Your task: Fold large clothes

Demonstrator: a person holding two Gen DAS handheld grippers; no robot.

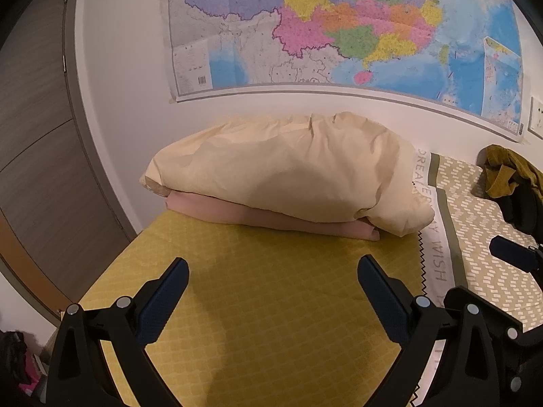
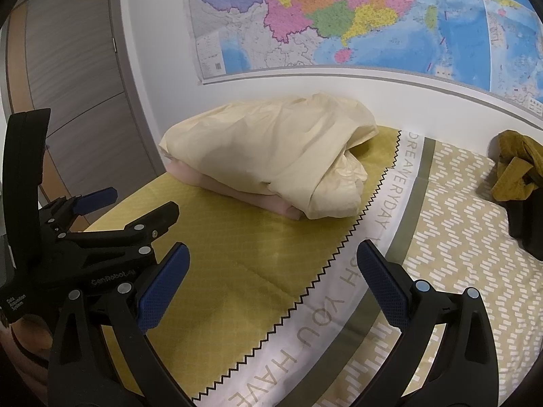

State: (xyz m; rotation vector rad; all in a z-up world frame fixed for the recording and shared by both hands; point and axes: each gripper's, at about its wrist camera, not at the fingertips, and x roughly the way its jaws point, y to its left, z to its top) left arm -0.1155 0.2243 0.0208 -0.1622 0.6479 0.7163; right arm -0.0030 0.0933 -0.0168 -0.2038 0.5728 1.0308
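Both wrist cameras sit low over the near end of the bed (image 1: 271, 305), facing the map (image 1: 339, 27) on the wall at 12 o'clock. They share the cream bundle (image 1: 281, 176) at mid-range. The right view stands further toward 3 o'clock, catching the left tongs (image 2: 135, 200) at 9 o'clock.

Bed (image 2: 258, 271), yellow patterned cover: pink folded cloth (image 2: 237, 193) under cream pillow (image 2: 271, 156); mustard garment (image 2: 516, 166) far right.
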